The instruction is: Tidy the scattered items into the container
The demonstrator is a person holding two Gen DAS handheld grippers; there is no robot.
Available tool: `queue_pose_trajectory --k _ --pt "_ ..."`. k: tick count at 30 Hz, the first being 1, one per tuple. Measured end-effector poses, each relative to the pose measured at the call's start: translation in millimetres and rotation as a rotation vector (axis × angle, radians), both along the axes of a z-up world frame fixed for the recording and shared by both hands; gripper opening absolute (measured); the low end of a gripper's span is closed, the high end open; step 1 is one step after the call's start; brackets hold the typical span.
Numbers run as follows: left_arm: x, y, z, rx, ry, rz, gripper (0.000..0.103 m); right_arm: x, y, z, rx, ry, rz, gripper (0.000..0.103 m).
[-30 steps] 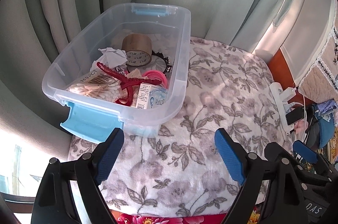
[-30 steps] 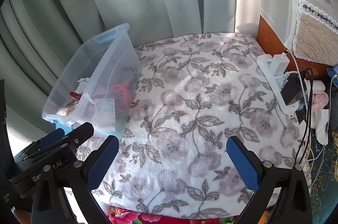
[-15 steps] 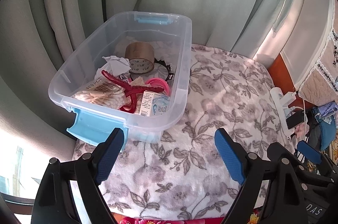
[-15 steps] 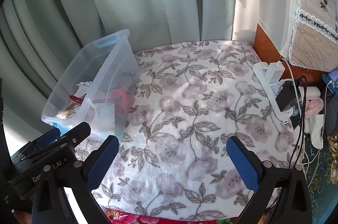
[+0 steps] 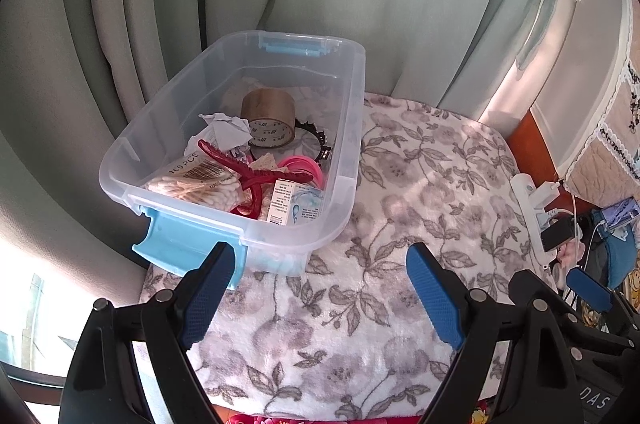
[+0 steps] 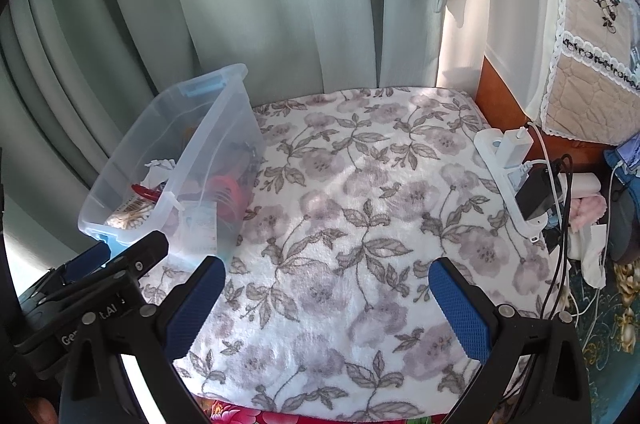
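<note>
bins: 1 clear container (image 5: pixel 352 128)
tape rolls: 1 (image 5: pixel 268 118)
red hair claws: 1 (image 5: pixel 256 170)
cotton swab packs: 1 (image 5: pixel 196 184)
small boxes: 1 (image 5: pixel 296 206)
paper wads: 1 (image 5: pixel 228 132)
power strips: 1 (image 6: pixel 506 176)

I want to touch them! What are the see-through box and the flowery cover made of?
The box looks like clear, smooth plastic: its contents show through the walls. The flowery cover looks like soft, fuzzy fleece: matte and fluffy, though I can't be sure.

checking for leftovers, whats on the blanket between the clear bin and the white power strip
Nothing: in the right wrist view the floral blanket lies bare between the clear bin and the white power strip.
</note>
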State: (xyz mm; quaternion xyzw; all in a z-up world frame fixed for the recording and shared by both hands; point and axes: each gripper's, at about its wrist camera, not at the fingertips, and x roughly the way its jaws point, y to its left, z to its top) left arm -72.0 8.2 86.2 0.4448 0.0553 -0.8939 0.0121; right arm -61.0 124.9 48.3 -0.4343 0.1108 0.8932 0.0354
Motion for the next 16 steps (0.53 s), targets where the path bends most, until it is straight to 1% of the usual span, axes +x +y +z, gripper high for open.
queue_pose_trajectory --k 11,16 --pt "1.5 -1.9 2.1 0.01 0.006 0.004 0.088 0.3 -0.6 3.0 -0.005 0.008 0.001 0.103" --pt "1.0 -1.1 1.6 0.003 0.003 0.005 0.088 0.7 -1.0 3.1 -0.004 0.006 -0.002 0.103"
